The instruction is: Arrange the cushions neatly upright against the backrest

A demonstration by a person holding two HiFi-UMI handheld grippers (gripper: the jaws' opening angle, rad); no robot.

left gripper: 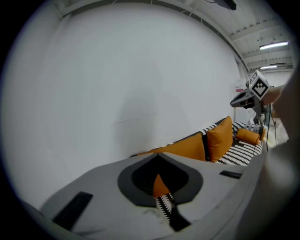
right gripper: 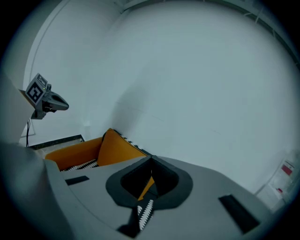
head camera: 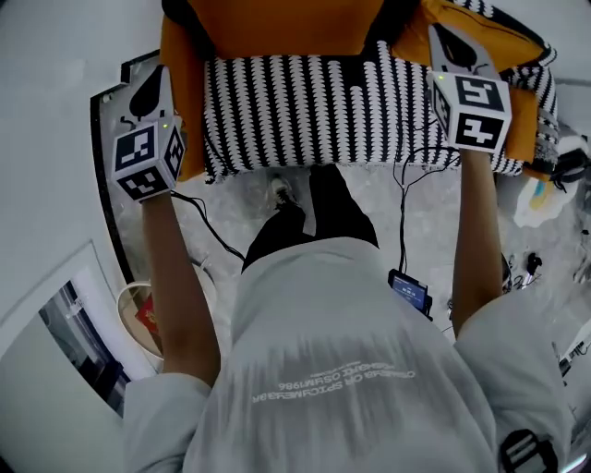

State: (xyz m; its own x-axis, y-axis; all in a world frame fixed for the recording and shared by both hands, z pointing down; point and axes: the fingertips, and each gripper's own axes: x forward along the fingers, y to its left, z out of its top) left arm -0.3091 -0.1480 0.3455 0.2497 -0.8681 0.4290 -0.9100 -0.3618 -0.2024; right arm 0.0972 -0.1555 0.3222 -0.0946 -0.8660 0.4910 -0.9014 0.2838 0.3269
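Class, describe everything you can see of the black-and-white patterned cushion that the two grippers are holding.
The black-and-white patterned cushion is a wide, soft-looking pad, its fabric covered in rows of white dashes on black, with orange cloth at its ends. It lies crosswise before the person, spanning from gripper to gripper, with orange cushions beyond it. The left gripper is shut on its left end, the right gripper on its right; each pinches orange and patterned cloth together. Whether it rests on anything is unclear.
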